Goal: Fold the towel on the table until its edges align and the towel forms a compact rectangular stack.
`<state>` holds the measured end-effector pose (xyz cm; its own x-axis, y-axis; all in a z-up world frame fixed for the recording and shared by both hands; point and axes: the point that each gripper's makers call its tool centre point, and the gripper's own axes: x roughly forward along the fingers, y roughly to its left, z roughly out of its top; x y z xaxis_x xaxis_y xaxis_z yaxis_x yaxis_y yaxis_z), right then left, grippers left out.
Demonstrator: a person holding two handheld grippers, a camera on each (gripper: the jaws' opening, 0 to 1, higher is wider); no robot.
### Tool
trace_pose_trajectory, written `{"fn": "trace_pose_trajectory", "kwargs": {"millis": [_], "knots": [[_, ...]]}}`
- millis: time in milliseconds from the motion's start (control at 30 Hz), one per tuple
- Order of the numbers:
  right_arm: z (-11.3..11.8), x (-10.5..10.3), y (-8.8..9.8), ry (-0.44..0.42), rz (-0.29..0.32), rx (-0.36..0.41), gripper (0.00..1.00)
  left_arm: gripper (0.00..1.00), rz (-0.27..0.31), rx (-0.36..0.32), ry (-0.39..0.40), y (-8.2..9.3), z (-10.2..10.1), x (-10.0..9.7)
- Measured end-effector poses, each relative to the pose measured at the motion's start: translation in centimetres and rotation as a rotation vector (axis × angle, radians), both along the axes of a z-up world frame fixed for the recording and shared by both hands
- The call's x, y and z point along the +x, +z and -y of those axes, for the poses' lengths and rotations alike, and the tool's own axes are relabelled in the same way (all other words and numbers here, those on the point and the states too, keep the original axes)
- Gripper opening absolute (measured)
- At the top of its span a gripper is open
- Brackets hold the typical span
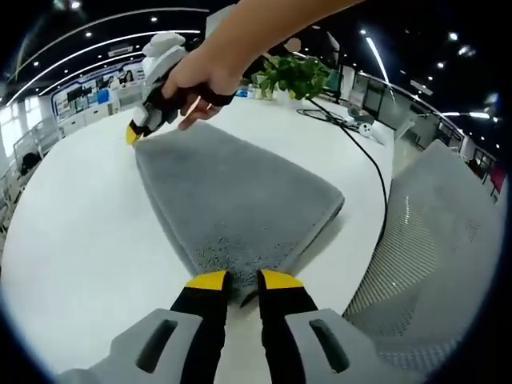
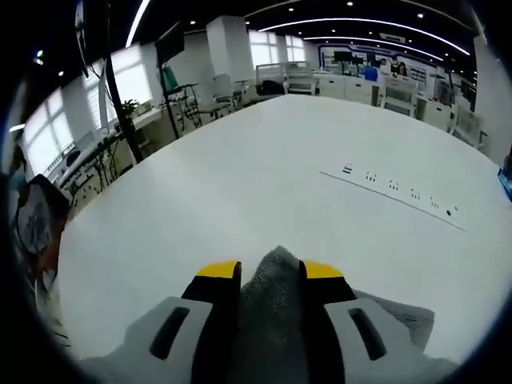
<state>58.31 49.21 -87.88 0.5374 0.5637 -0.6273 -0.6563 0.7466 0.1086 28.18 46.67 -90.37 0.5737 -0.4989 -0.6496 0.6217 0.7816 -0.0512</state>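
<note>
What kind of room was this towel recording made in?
Probably an open-plan office or lab. The grey towel lies on a big white table, with rows of desks behind, long strip ceiling lights, and a potted plant.

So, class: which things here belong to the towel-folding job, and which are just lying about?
Part of the job:
- grey towel
- left gripper
- right gripper
- white table

Just lying about:
- potted plant
- black cable
- mesh chair
- row of sockets
</note>
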Motion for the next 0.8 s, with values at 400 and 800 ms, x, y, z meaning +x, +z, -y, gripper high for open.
{"fn": "trace_pose_trajectory", "kwargs": {"millis": [400,800], "knots": [[1.0,-0.9,1.6,0.014,0.013,0.012,0.31,0.15,0.027,-0.015,0.022,1.9,-0.1,0.7],[2.4,-1.6,4.5,-0.009,0.026,0.062,0.44,0.15,0.058,-0.028,0.041,3.9,0.1,1.8]]}}
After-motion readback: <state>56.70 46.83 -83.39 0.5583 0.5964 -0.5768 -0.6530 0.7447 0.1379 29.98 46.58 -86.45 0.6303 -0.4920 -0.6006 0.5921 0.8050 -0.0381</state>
